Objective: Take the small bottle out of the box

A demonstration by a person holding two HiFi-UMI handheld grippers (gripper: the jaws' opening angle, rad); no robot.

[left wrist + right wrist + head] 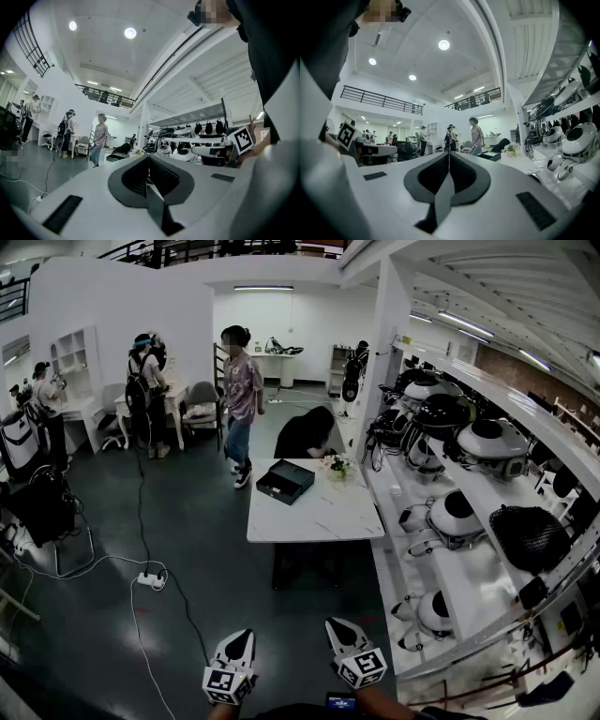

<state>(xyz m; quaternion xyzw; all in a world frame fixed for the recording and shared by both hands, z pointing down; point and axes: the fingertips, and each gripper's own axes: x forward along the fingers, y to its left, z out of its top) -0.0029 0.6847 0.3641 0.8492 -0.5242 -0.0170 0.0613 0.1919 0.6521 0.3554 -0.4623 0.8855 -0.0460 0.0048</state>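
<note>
left hand-held gripper closed, right hand-held gripper closed

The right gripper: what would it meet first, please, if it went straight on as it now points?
Nothing near: the right gripper points level over open floor, left of the white table. First in line is probably the distant person with a backpack; depth is unclear.

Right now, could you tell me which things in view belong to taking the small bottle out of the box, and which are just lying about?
Job: box on the table; left claw and right claw, both shut and empty. The bottle is not visible.
Lying about: flowers, power strip, chair, shelves.
</note>
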